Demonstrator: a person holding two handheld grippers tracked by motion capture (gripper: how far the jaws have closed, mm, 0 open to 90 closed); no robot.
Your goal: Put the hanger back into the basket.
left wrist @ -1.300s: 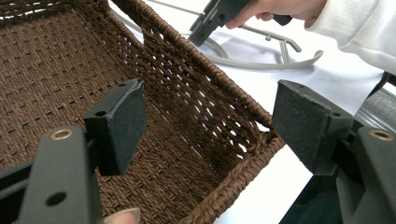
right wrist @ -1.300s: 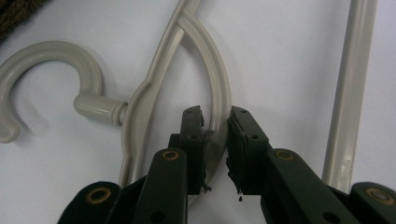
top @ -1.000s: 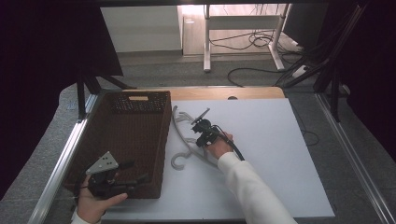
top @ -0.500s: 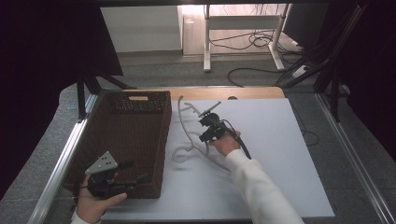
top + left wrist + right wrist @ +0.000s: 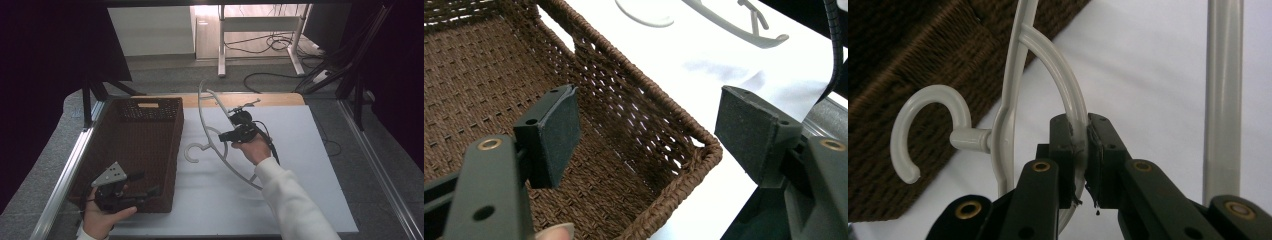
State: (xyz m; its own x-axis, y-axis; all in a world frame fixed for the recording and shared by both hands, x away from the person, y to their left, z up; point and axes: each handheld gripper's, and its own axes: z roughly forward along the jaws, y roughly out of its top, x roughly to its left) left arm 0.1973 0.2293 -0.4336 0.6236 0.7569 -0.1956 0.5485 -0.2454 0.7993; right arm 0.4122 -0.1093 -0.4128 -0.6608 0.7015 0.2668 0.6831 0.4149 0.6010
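A white plastic hanger (image 5: 212,135) hangs lifted above the white table top, its hook (image 5: 192,151) pointing toward the brown wicker basket (image 5: 131,131). My right gripper (image 5: 231,135) is shut on the hanger's inner curved brace (image 5: 1068,95), with the hook (image 5: 930,125) to the left in the right gripper view. My left gripper (image 5: 131,192) sits at the basket's near end. It is open, with its pads (image 5: 560,127) either side of the basket's corner rim (image 5: 694,165) and nothing between them.
The basket is empty and stands on the left of the white table mat (image 5: 300,165). A wooden strip (image 5: 270,99) runs along the far edge. Metal rails (image 5: 65,175) border the table. Desk legs and cables (image 5: 270,45) lie on the floor beyond.
My right gripper has lifted the hanger off the table and tilted it upright, moving slightly right and away. The left gripper has stayed at the basket's near end.
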